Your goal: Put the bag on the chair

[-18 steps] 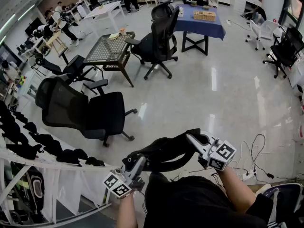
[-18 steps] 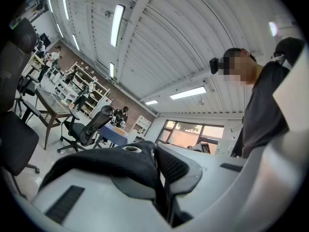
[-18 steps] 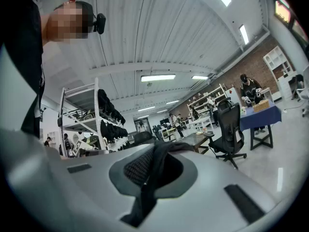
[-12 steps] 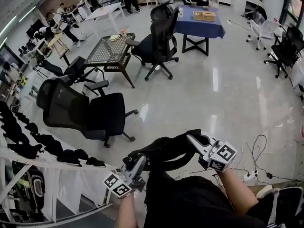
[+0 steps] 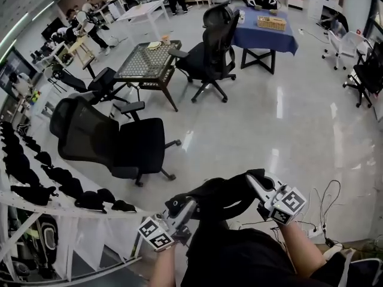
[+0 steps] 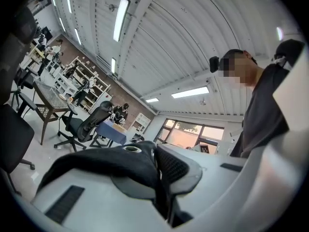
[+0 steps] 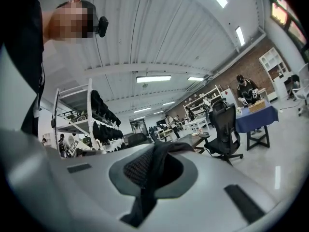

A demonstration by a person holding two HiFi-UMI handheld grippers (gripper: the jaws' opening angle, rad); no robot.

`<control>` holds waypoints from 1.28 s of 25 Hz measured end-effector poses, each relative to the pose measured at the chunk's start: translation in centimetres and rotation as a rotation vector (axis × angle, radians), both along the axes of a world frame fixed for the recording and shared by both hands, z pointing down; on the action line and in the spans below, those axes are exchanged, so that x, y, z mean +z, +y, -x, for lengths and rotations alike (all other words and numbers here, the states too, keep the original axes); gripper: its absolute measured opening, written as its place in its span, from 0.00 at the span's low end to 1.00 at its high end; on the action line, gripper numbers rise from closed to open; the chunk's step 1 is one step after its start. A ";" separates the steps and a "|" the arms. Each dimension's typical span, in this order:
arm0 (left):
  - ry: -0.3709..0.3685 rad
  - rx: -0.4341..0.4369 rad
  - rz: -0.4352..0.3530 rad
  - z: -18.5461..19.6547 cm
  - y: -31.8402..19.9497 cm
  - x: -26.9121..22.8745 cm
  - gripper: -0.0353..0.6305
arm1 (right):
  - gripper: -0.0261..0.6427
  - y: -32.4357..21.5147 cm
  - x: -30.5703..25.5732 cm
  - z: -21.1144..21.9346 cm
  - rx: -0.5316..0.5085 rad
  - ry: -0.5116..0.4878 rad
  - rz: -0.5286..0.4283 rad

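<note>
Your left claw [image 5: 189,206] and right claw [image 5: 255,182] are both pinched tight on the black bag [image 5: 220,194], low in the middle. Hold tight and carry it level to the black chair [image 5: 139,143] at middle left.

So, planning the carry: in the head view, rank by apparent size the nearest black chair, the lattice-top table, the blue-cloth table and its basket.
1. Nearest black chair.
2. Lattice-top table and blue-cloth table: alike, the blue one farther, so unranked.
3. Basket.
</note>
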State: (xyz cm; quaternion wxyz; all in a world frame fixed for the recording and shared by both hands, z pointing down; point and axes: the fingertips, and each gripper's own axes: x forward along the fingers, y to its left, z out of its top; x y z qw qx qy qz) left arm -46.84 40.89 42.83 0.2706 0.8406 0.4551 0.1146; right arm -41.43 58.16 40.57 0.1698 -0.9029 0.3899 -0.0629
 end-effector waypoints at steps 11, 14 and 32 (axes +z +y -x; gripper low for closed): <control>-0.035 0.093 -0.001 -14.3 -2.0 1.4 0.09 | 0.05 -1.7 2.4 -14.0 0.080 -0.069 0.068; -0.048 0.102 0.026 -19.6 -3.8 2.2 0.09 | 0.05 -3.3 2.4 -19.2 0.081 -0.080 0.070; 0.058 -0.038 0.000 -38.0 -18.1 0.4 0.09 | 0.05 -17.4 0.5 -40.4 -0.029 -0.142 0.076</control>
